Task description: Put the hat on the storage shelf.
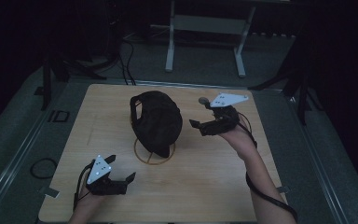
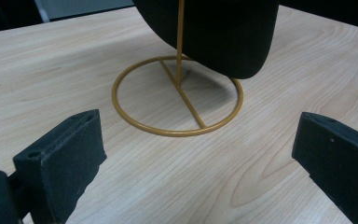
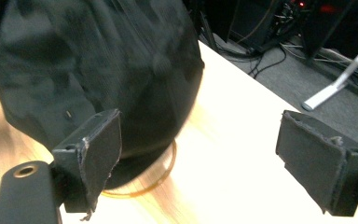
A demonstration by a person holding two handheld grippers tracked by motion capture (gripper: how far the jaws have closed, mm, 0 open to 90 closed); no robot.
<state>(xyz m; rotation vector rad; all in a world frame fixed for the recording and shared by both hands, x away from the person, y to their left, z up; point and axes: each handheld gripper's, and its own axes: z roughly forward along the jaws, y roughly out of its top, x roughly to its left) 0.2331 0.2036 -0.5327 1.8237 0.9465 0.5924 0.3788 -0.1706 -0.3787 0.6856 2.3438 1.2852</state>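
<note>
A: Start with what's nearest — the left tool sits low at the front of the worktop, jaws spread wide with nothing between them. From its own view the gold wire stand lies just ahead, its ring flat on the wood and its thin post rising into the cap.

B: So that one should steady the stand?

A: I'd judge so. The ring is light and thin, so if the cap gets pulled sideways the whole stand could tip or slide. Bring the left tool forward and pinch the ring's near edge, or press it down, before anything else moves.

B: And the black cap?

A: It hangs on the post in the middle of the worktop, brim low over the ring. The right tool is just beside it on the right — jaws open too, holding nothing. In its own view the cap's cloth sits right behind the left pad, though I cannot tell whether it touches.

B: Where should it bite?

A: On a firm part — the brim or a seam — not loose crown cloth, which would just bunch. Close gently, then lift straight up along the post, not outward.

B: Anything farther off?

A: A grey frame on the floor beyond the worktop, well apart.
</note>
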